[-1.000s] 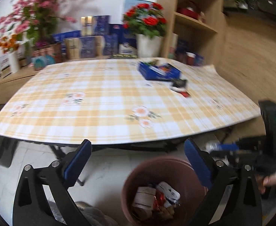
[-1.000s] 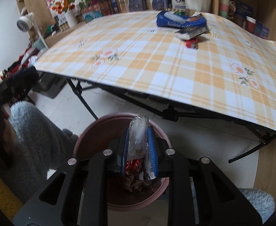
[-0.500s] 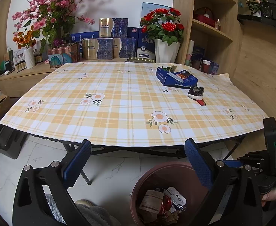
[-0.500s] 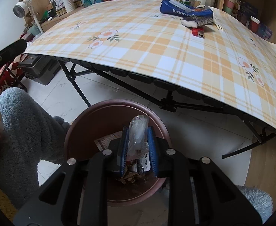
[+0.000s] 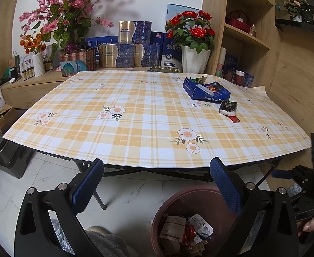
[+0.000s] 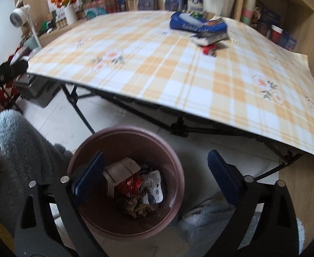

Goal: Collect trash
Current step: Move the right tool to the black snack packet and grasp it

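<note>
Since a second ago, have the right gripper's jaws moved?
Yes. The right gripper was clamped on a clear wrapper over the bin; now its jaws are opening, spread nearly as wide as the bin's rim, with nothing between them.

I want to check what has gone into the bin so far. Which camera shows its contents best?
The right wrist view: it looks down into the bin, showing the wrappers piled inside it. The left wrist view catches only part of the bin at the bottom edge, partly behind the left claw.
</note>
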Demonstrator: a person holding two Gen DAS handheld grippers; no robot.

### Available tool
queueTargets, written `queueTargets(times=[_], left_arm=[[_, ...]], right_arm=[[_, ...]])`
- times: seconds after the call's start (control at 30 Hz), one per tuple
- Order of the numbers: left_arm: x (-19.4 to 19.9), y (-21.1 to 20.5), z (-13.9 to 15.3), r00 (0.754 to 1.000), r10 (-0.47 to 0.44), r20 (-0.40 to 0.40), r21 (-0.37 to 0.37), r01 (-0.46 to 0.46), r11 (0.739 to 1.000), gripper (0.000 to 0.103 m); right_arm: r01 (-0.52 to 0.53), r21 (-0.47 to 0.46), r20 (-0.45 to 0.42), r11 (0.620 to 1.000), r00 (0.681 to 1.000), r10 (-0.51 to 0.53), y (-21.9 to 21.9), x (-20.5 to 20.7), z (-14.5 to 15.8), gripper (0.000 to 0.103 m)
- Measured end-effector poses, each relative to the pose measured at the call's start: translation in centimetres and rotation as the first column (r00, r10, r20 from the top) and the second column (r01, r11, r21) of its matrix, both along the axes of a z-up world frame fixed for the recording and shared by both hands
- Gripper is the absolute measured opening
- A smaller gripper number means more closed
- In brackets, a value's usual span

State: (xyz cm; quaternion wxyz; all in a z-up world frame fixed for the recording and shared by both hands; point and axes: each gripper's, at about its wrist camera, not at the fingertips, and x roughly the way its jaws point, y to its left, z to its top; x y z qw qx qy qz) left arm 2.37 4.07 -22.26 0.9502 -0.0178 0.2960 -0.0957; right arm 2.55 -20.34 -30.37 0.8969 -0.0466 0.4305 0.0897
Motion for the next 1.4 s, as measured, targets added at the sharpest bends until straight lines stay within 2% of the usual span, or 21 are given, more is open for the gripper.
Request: queueTargets(times=[0.27, 0.43, 0.6, 0.7, 0.83, 0.9, 0.97, 1.13, 1.23, 1.3, 1.4], left_arm=[[0.0, 0.2, 0.9, 0.998, 0.054, 0.028, 0.029, -0.055, 0.998, 0.097], [0.7, 0.0, 2.2, 0.995, 0.081, 0.055, 0.086, -0.086, 0.993, 0.097], [1.9, -0.1, 3.8, 0.997, 0.053, 0.051, 0.069, -0.056, 0.996, 0.097], [3.0, -0.3, 4.7, 1.0, 0.023, 0.02, 0.057, -0.024, 0.998, 0.097], [3.9, -0.1, 6.4, 0.999, 0.008, 0.036, 0.002, -0.008, 1.0, 0.097], [4.4, -0.3, 7.1, 0.999, 0.01, 0.046, 0.009, -0.011, 1.0, 0.097], [5.3, -0.7, 7.6, 0.999, 0.015, 0.048, 0.029, -0.017, 0.999, 0.097], [7.7, -1.4, 7.9, 0.999, -0.012, 0.031, 0.009, 0.011, 1.0, 0.097], [9.2, -2.3, 7.9, 0.999, -0.028, 0.027, 0.03, 0.027, 0.999, 0.097], [10.1, -3.2, 7.9, 0.998, -0.056, 0.04, 0.057, 0.054, 0.997, 0.097], [11.5, -4.5, 8.0, 0.995, -0.093, 0.043, 0.107, 0.088, 0.99, 0.097]], right_arm=[[0.114, 0.097, 0.095, 0.989, 0.988, -0.124, -3.5, -0.5, 3.2, 0.097], [0.205, 0.134, 0.106, 0.969, 0.97, -0.22, -6.3, -0.1, 5.4, 0.097], [0.287, 0.084, 0.16, 0.954, 0.941, -0.298, -8.1, 0.5, 7.8, 0.097], [0.277, 0.082, 0.195, 0.957, 0.938, -0.288, -9.1, 0.8, 8.9, 0.097], [0.266, 0.087, 0.215, 0.96, 0.936, -0.279, -10.2, 1.7, 9.6, 0.097], [0.265, 0.081, 0.218, 0.961, 0.936, -0.277, -10.4, 2.4, 9.8, 0.097], [0.258, 0.073, 0.215, 0.963, 0.939, -0.268, -10.6, 3.2, 9.7, 0.097], [0.22, 0.064, 0.173, 0.974, 0.958, -0.227, -10.3, 6.0, 9.3, 0.097], [0.175, 0.06, 0.149, 0.983, 0.972, -0.182, -9.6, 7.9, 9.2, 0.097], [0.134, 0.096, 0.129, 0.986, 0.981, -0.146, -9.3, 9.8, 8.9, 0.097], [0.134, 0.131, 0.091, 0.982, 0.985, -0.146, -8.9, 12.8, 8.4, 0.097]])
